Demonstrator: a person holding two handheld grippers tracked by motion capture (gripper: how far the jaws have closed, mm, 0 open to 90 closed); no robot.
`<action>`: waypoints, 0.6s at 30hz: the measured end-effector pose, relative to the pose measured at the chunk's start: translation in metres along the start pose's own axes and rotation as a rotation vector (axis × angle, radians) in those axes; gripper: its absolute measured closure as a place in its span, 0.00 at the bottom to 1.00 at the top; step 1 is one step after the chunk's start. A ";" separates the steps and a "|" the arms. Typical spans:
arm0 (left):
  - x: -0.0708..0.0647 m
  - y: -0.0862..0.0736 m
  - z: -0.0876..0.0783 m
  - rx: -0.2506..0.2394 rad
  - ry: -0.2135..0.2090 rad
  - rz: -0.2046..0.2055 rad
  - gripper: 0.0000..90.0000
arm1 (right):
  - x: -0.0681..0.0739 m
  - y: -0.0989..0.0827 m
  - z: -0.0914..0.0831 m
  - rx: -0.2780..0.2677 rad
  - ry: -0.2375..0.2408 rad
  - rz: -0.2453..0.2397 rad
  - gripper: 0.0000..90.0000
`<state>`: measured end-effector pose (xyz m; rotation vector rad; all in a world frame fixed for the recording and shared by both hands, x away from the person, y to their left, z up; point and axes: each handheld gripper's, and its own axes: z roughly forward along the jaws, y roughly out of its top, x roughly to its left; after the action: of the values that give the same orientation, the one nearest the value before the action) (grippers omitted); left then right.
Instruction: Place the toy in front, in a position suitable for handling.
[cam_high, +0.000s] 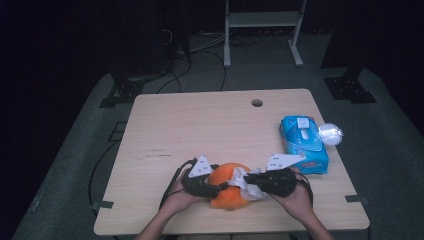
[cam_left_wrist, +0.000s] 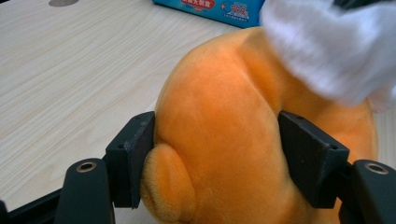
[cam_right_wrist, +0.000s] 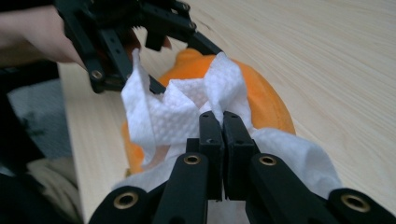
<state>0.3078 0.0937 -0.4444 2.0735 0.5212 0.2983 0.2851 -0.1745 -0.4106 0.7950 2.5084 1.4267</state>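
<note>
The orange plush toy (cam_high: 227, 187) sits near the front edge of the wooden table (cam_high: 200, 125), between the 2 grippers. The left gripper (cam_left_wrist: 212, 154) clamps it – in the left gripper view its 2 pads press into the soft flanks, 1 on each side, holding the toy steady. The right gripper (cam_right_wrist: 223, 123) has its jaws pinched tight on a white wipe (cam_right_wrist: 180, 109), which lies crumpled against the top of the toy.

The step in hand looks like wiping the toy clean – 1 hand braces, the other rubs. Next, the right gripper probably needs to drag the wipe across the plush with light pressure, while the left keeps its hold so the toy does not slide or roll. The blue pack of wipes (cam_high: 304, 144) lies well apart at the table's right, with a small clear round thing (cam_high: 330, 133) just beside it.
</note>
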 end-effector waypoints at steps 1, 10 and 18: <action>0.000 0.000 0.000 -0.006 -0.004 -0.003 0.34 | -0.001 -0.001 0.002 0.007 -0.007 0.003 0.97; -0.003 0.006 -0.007 -0.047 -0.085 0.038 0.27 | -0.026 -0.012 -0.001 0.026 -0.058 0.074 0.97; -0.002 0.008 -0.007 -0.026 -0.043 0.049 0.24 | -0.006 -0.002 0.006 0.007 -0.020 0.017 0.97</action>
<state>0.3051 0.0941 -0.4340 2.0653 0.4385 0.2869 0.2915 -0.1736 -0.4158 0.8297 2.4992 1.4081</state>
